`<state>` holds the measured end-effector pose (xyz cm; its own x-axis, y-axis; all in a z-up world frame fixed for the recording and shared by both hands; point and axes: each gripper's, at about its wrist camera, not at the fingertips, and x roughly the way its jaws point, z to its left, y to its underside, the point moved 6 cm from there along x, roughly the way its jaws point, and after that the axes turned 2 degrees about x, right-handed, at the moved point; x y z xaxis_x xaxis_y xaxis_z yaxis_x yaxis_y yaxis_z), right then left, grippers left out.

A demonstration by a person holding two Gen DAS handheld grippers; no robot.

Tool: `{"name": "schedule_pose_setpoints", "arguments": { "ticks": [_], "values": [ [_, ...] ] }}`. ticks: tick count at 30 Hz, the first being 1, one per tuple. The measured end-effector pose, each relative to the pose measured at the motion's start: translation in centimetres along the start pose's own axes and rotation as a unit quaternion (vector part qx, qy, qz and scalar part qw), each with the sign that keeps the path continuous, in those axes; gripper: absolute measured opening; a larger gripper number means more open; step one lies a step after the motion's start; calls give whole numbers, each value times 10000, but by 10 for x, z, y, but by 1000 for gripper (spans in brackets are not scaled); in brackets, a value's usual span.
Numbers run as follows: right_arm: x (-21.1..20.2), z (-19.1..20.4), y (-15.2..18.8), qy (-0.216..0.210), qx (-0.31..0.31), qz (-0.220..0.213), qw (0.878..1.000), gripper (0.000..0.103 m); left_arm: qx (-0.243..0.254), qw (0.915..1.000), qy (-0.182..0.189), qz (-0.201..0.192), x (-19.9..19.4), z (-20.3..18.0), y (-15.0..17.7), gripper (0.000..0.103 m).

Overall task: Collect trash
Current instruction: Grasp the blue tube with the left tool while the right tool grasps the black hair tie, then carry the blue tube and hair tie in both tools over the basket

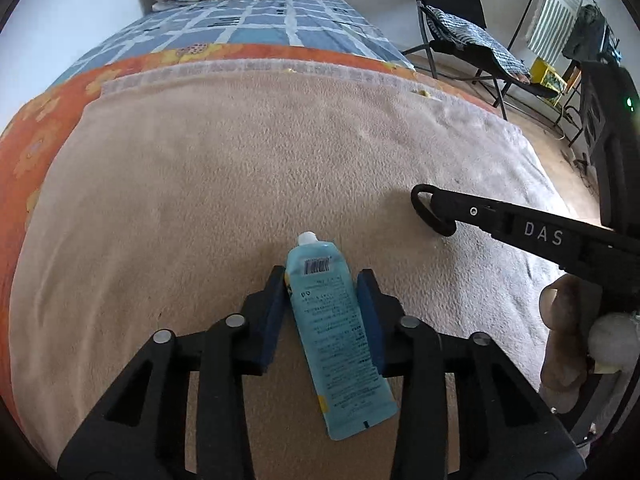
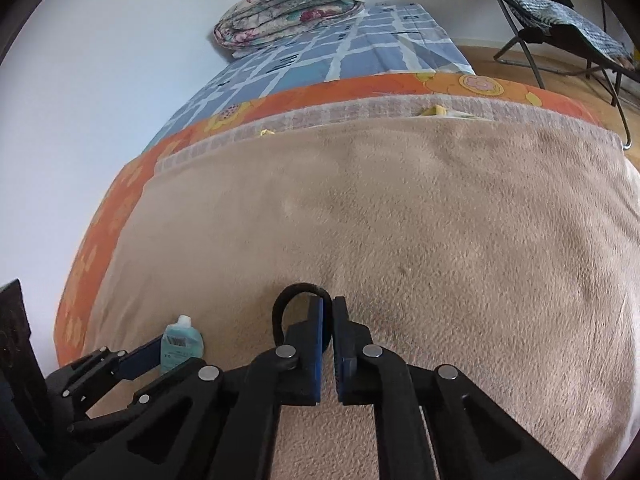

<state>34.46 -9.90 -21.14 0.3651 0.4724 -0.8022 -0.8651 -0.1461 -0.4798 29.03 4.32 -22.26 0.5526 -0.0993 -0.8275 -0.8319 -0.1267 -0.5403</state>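
Note:
A blue tube with a white cap lies on the beige blanket, cap pointing away. My left gripper straddles it, jaws close on both sides, the right pad touching it. The tube also shows in the right wrist view, between the left gripper's fingers. My right gripper is shut on a black ring, a loop that sticks out to the left of its tips. In the left wrist view the right gripper reaches in from the right with the ring over the blanket.
The blanket covers an orange flowered sheet and a blue checked sheet. A folded quilt lies at the far end by the wall. A black folding chair with cloth stands on the wooden floor at right. Small yellow scraps lie at the blanket's far edge.

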Motion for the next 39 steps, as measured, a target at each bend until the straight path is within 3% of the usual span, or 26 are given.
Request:
{"name": "schedule_pose_setpoints", "arguments": {
  "ticks": [1, 2, 10, 20, 23, 25, 27, 28, 29, 36, 39],
  "values": [
    [-3, 0, 1, -38, 16, -20, 10000, 2, -50, 9999, 89, 2, -2, 1, 0, 11],
    [-6, 2, 2, -50, 6, -35, 10000, 2, -105, 9997, 230, 19, -5, 0, 0, 7],
    [-42, 17, 2, -115, -215, -238, 9994, 2, 24, 9996, 253, 75, -23, -4, 13, 4],
    [-111, 37, 22, -143, -645, -425, 9969, 2, 73, 9995, 287, -135, -78, -6, 26, 4],
    [-127, 36, 33, -69, -705, -475, 9964, 2, 77, 9993, 345, 87, -76, -7, 35, 4],
    [-135, 33, 40, -89, -653, -451, 9968, 2, -185, 9992, 256, 225, -68, -2, 40, 10],
    [-142, 30, 47, -91, -648, -435, 9969, 2, -232, 9983, 157, 511, -54, -4, 43, 35],
    [-146, 28, 50, -78, -662, -437, 9968, 2, -198, 9981, -24, 581, -49, -3, 43, 57],
    [-148, 26, 51, -71, -665, -441, 9968, 2, -162, 9975, -370, 572, -45, -3, 41, 64],
    [-161, 10, 59, -86, -555, -429, 9975, 2, -30, 9940, -856, 678, -17, -4, 37, 63],
    [-164, 5, 60, -73, -547, -428, 9976, 2, 47, 9949, -835, 561, -18, -5, 37, 38]
  ]
}}
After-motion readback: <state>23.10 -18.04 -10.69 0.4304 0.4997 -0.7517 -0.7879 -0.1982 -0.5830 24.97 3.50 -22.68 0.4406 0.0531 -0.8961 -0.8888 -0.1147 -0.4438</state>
